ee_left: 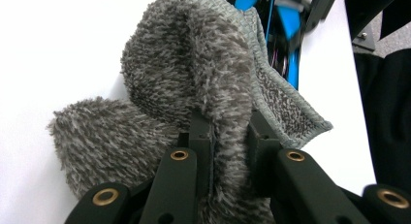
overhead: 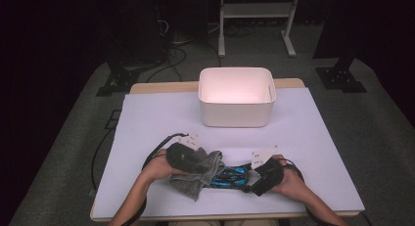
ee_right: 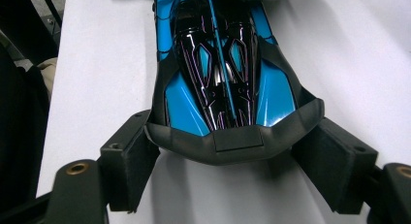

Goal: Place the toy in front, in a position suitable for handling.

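A grey fluffy towel [overhead: 193, 179] lies bunched at the table's front, left of centre. My left gripper [overhead: 200, 162] is shut on a raised fold of it. In the left gripper view the two jaws pinch the towel [ee_left: 194, 64] at the left gripper [ee_left: 230, 136]. A blue and black toy car [overhead: 229, 176] lies just right of the towel and touches it. My right gripper [overhead: 249, 179] is shut on the car's near end. In the right gripper view the pads of the right gripper [ee_right: 232, 158] press both ends of the dark bumper of the car [ee_right: 218, 73].
A white rectangular bin [overhead: 236, 108], with nothing visible inside, stands at the middle back of the white-covered table [overhead: 147, 118]. The person's forearms come in from the front edge. Cables trail from both grippers. Dark stands and a white frame stand on the floor beyond.
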A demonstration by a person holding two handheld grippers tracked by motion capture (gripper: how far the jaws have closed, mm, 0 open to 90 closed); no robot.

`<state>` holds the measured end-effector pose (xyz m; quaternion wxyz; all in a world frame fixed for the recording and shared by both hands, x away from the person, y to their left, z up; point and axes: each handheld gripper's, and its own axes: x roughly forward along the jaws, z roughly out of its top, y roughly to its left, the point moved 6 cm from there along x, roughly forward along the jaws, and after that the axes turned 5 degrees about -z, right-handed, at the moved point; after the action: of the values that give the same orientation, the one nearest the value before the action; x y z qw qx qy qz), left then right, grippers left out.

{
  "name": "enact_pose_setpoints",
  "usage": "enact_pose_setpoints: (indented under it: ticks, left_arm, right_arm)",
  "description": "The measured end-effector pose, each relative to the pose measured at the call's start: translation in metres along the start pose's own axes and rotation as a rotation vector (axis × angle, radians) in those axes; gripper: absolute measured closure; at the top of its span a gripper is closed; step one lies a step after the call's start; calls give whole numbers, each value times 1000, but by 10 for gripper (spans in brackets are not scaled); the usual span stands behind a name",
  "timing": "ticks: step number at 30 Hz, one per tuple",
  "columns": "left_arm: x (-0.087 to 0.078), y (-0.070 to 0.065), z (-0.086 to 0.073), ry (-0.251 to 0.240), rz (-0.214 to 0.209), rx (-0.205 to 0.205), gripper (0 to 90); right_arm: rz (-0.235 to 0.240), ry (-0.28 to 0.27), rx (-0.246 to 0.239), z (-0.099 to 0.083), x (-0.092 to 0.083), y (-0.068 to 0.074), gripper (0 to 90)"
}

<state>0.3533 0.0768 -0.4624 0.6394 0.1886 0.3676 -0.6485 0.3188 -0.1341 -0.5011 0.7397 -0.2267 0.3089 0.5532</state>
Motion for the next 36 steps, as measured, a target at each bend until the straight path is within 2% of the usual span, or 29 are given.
enact_pose_setpoints:
  ticks: [4,7,10,14,17,25,31,36]
  left_arm:
    - [14,0,22,21,-21,38,768]
    - [31,-2,40,62,-40,85,768]
    - [41,-4,56,80,-48,121,767]
    - [60,-11,72,100,-70,160,768]
    - [69,-13,79,97,-79,168,768]
    - [60,-11,68,61,-78,149,768]
    - [41,-10,50,29,-56,117,767]
    - [25,-9,32,34,-28,82,766]
  right_arm:
    - [0,1,-5,0,0,0,242]
    - [0,4,-6,0,0,0,242]
    - [2,5,-5,0,0,0,242]
    - [1,6,-7,0,0,0,242]
    - [0,5,-7,0,0,0,242]
    - [-3,3,-9,0,0,1,243]
    - [-5,5,-12,0,0,1,244]
    - [-4,6,-13,0,0,1,244]
